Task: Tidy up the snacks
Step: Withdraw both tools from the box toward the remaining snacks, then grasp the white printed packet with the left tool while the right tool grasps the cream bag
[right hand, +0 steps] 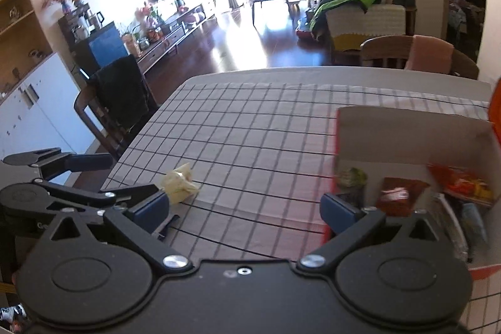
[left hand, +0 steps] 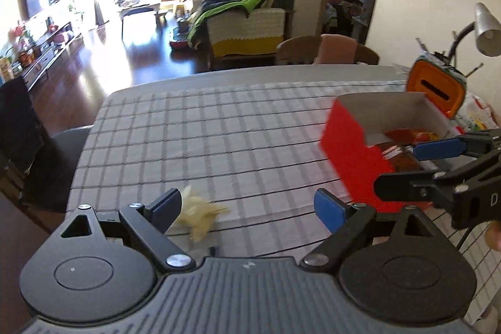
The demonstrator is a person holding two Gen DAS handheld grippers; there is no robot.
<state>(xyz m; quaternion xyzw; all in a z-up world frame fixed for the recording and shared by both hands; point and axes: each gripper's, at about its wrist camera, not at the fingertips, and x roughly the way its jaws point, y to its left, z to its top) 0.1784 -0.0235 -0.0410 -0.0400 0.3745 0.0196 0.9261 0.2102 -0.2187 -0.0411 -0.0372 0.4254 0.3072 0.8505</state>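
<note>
Two hand-held grippers hover over a checked tablecloth (left hand: pixel 219 140). The left gripper (left hand: pixel 247 208) is spread wide and holds nothing, with a pale yellow snack wrapper (left hand: pixel 200 215) lying just beside its left finger. The right gripper (right hand: pixel 244 205), also spread and empty, reaches over the near edge of the red box (left hand: pixel 347 146), where several snack packets (right hand: pixel 397 196) lie.

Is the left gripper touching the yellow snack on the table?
Cannot tell. In the left wrist view the yellow snack sits right against the left gripper's left finger, which hides part of it; no gap or contact shows plainly.
</note>
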